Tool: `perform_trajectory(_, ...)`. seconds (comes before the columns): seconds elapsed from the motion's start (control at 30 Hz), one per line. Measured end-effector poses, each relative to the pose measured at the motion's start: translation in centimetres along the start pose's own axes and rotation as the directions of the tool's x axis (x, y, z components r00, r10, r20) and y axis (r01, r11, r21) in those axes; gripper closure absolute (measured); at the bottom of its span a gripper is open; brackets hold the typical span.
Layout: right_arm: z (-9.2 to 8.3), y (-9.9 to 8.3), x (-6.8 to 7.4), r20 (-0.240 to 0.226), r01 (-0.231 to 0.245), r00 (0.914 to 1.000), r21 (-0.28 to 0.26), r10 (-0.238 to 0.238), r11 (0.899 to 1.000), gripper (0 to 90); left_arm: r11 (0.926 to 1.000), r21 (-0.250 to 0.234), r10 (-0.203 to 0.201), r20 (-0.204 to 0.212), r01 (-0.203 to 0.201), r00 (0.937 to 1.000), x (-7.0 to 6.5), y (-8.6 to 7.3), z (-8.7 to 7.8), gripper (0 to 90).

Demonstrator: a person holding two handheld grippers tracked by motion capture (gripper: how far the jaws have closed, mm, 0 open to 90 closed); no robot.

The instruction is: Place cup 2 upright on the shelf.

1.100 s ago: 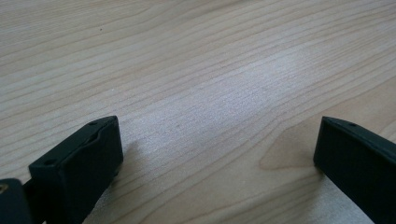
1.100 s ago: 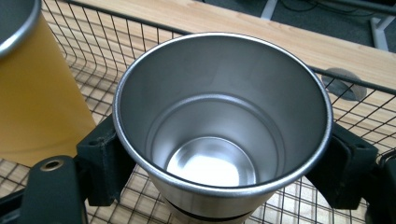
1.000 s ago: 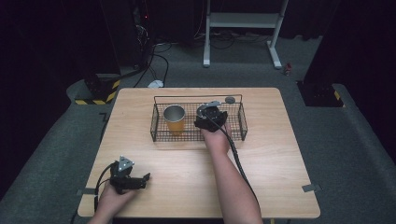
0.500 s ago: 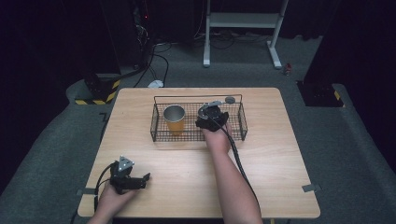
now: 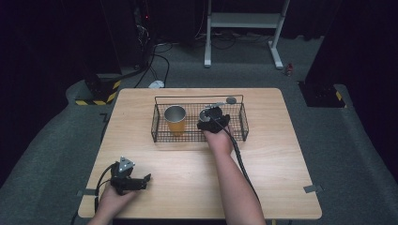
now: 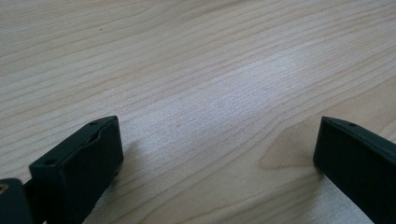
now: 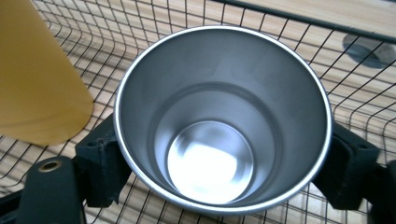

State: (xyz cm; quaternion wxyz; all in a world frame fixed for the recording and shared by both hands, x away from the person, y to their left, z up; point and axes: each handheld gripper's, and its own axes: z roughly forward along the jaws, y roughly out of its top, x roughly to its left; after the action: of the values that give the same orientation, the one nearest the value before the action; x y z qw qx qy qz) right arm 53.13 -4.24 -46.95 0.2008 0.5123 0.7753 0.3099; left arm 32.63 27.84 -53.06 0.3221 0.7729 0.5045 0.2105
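Your right gripper (image 5: 212, 118) sits inside the wire basket (image 5: 234, 136) at the far middle of the table (image 5: 281, 159), and its jaws are closed against the outside of a steel cup (image 7: 223, 116). In the right gripper view, one jaw presses the cup's wall on each side, just below the rim, and you look straight down into its shiny, empty inside. The cup stands upright over the basket's mesh floor; whether it rests on the mesh or hangs just above it, I cannot tell. Just beside it stands a yellow cup (image 5: 175, 120), also upright in the basket, close to the steel one.

Your left gripper (image 5: 136, 182) rests low over the near left part of the table, well apart from the basket. Its jaws stand wide apart with only bare wood between them.
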Motion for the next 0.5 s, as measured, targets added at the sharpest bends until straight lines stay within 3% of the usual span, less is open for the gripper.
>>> perform_trajectory(0.3,-1.3,0.1,-0.1,0.003,0.014,0.9999,-0.047,-0.014,0.999,9.9,1.0,0.001,0.002,-0.001,-0.002,1.0,0.0,0.0,0.0,1.8)
perform_trajectory(0.5,-3.8,-0.1,-0.4,0.009,0.029,0.9996,-0.127,-0.028,0.991,9.9,1.0,0.002,0.002,-0.002,-0.002,1.0,0.0,0.0,0.0,1.8)
